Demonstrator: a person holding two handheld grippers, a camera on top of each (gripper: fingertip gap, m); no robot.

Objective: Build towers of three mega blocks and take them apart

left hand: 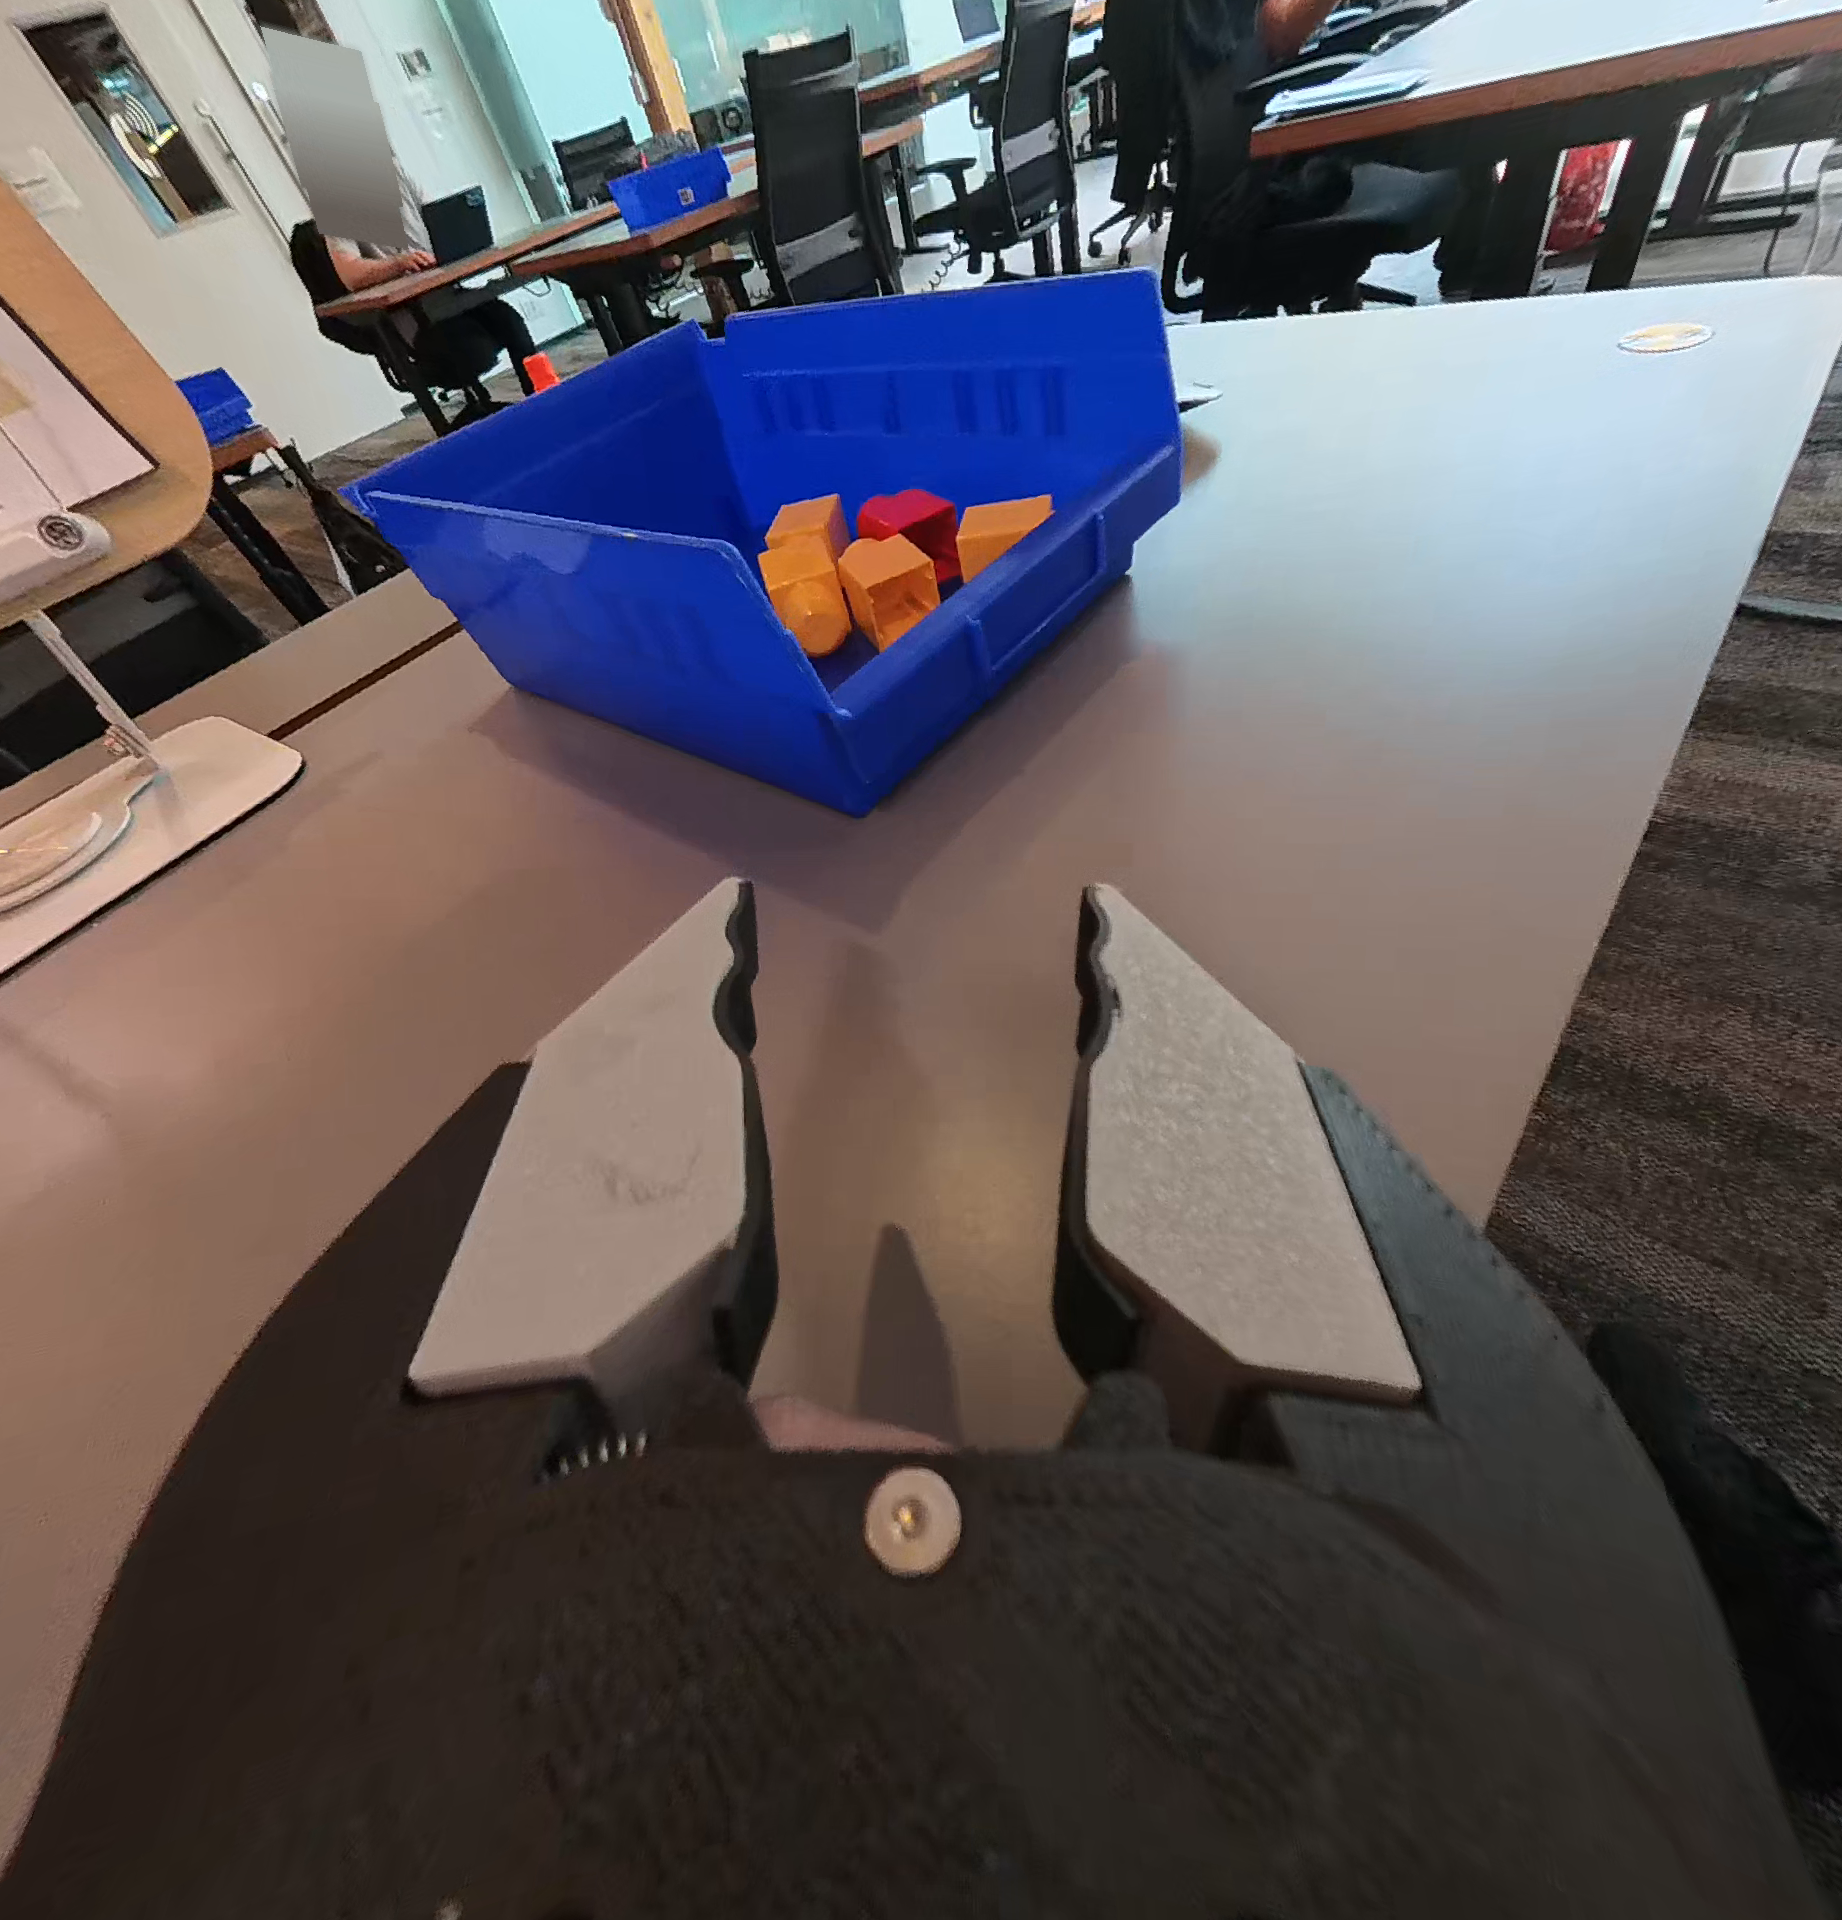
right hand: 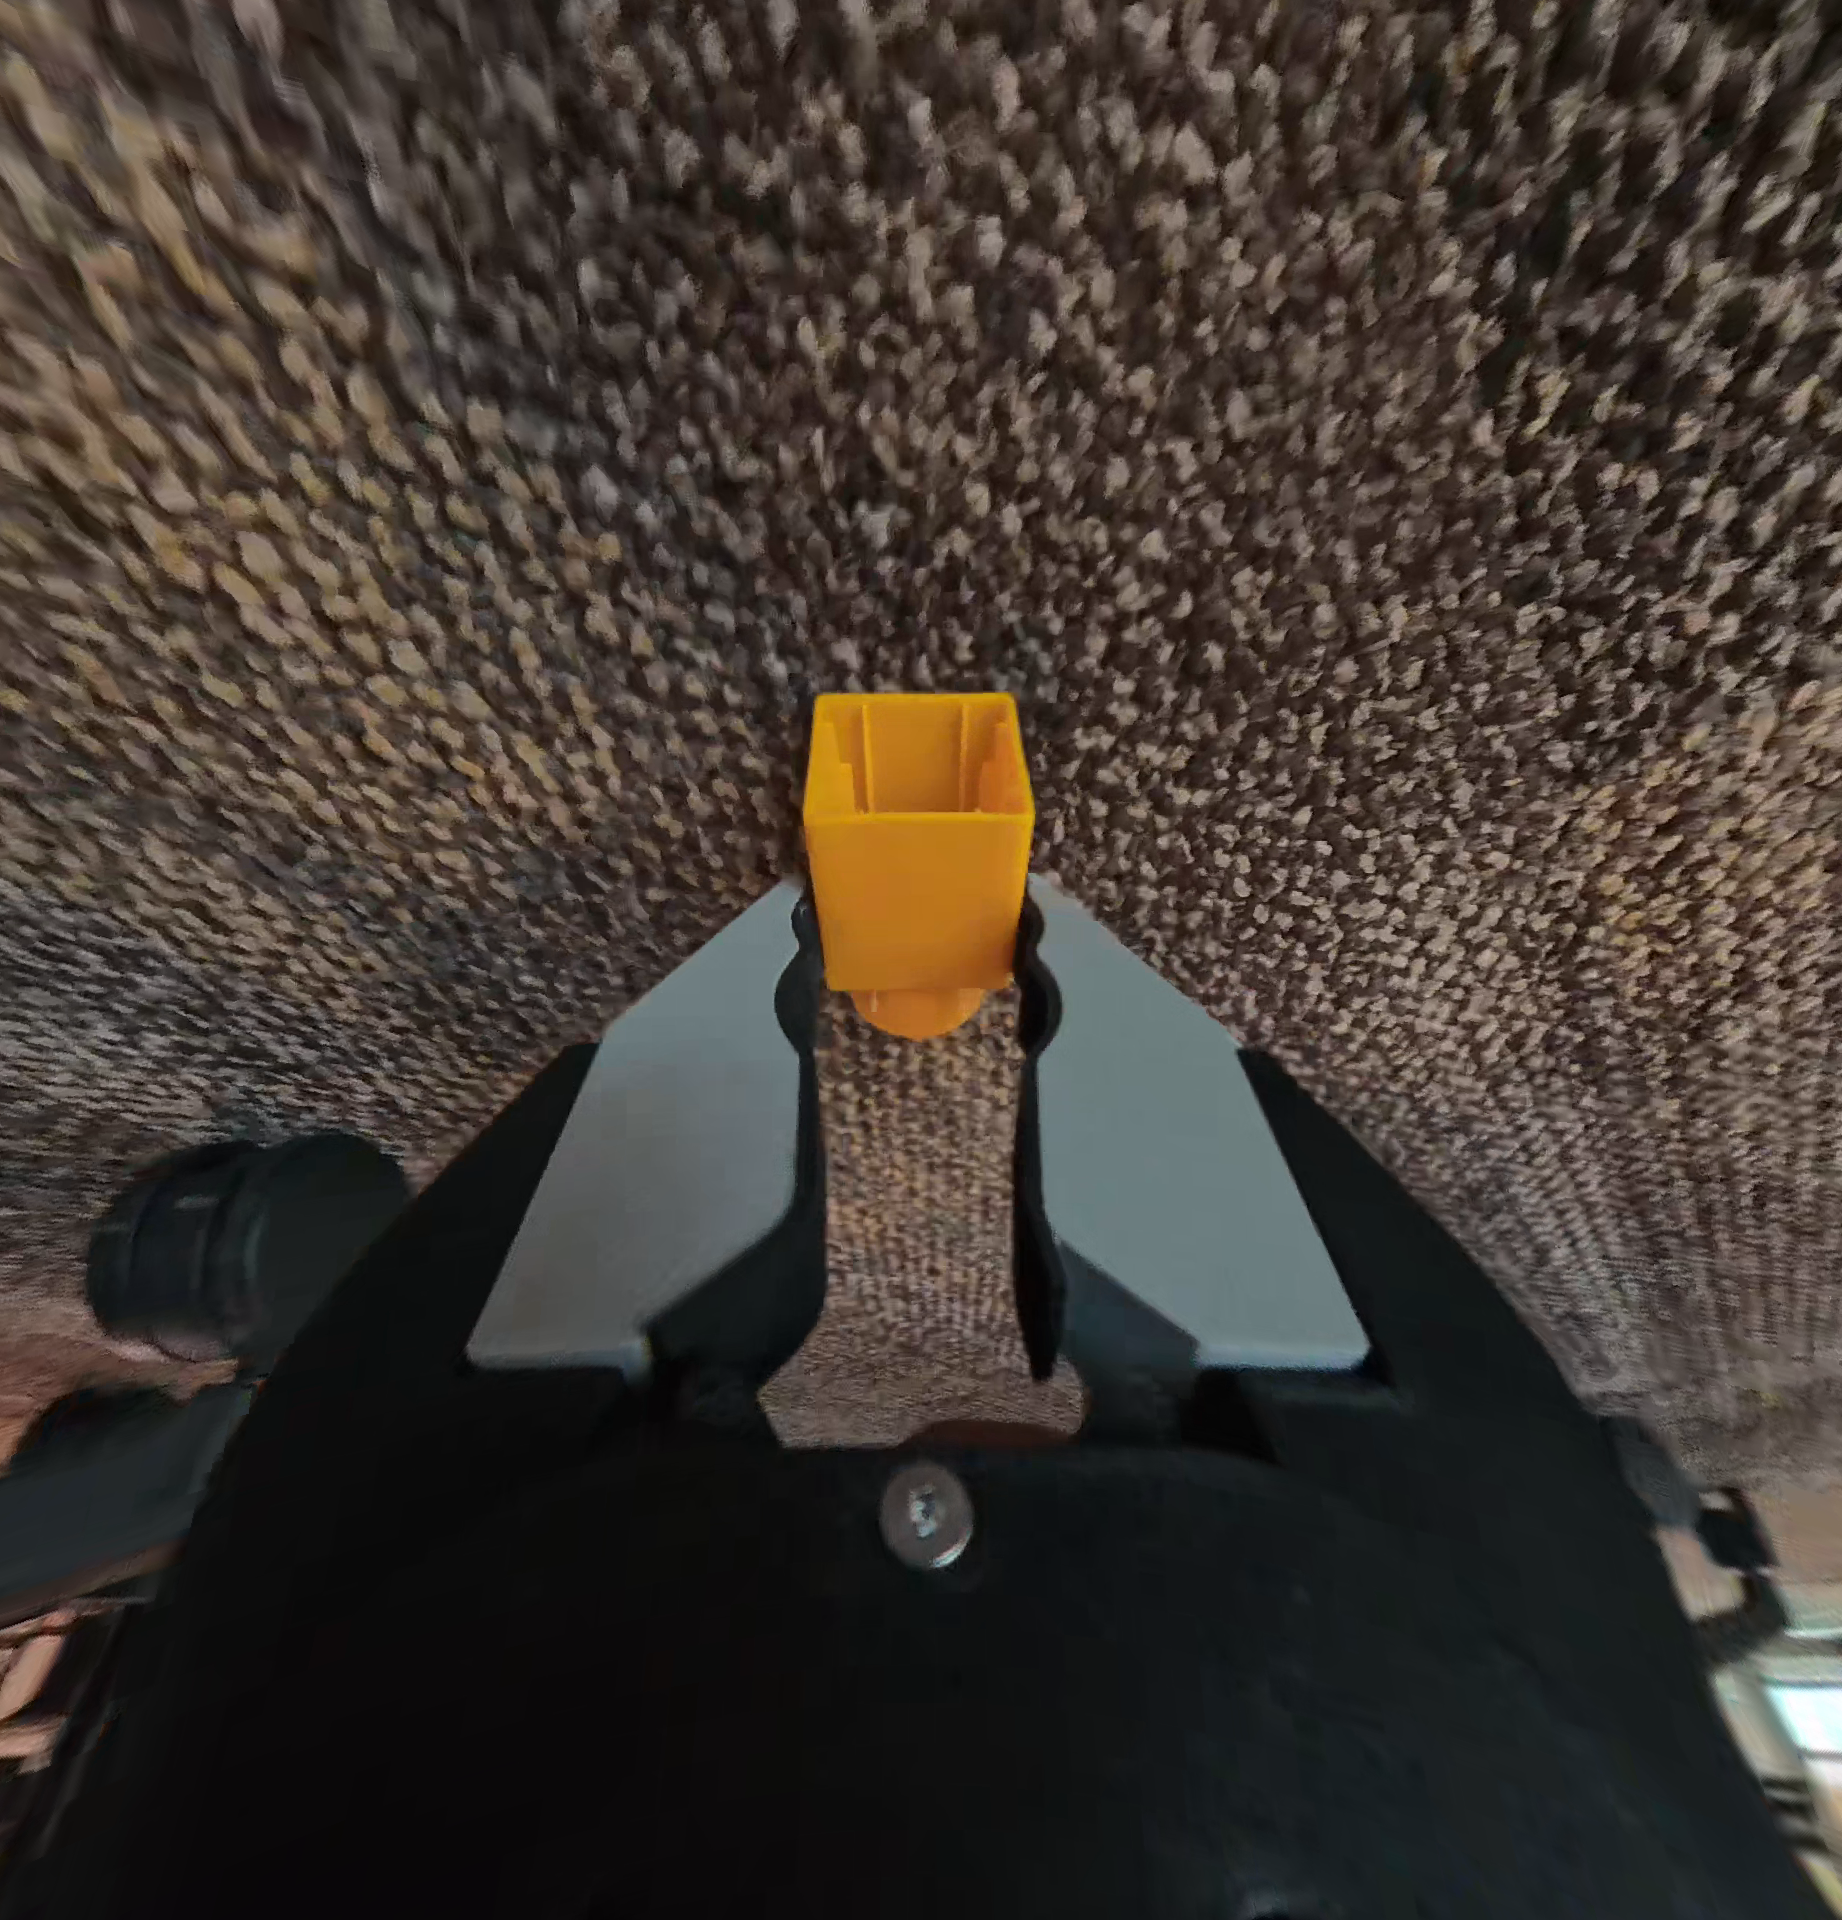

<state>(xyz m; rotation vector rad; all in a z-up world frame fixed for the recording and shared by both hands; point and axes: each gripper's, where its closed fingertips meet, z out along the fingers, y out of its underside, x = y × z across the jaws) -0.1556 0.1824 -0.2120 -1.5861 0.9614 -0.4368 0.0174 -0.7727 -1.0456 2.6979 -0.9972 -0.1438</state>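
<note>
Pinching an orange block [right hand: 917, 883] in our right gripper [right hand: 919, 940] over carpet [right hand: 1312, 468], we hold the left gripper [left hand: 917, 940] spread above the table [left hand: 1364, 675], its bin [left hand: 626, 592] of blocks [left hand: 875, 571] near the far edge.

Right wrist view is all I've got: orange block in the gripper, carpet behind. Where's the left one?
Observer: The left gripper hovers over the grey table, jaws open, empty.
Operator: Any blocks left?
Observer: Yes, in the blue bin ahead of it: four orange blocks and one red block, loose, not stacked.
Operator: Tower anywhere on the table?
Observer: None visible. Your orange block is the only one outside the bin, clamped in the right gripper.
</note>
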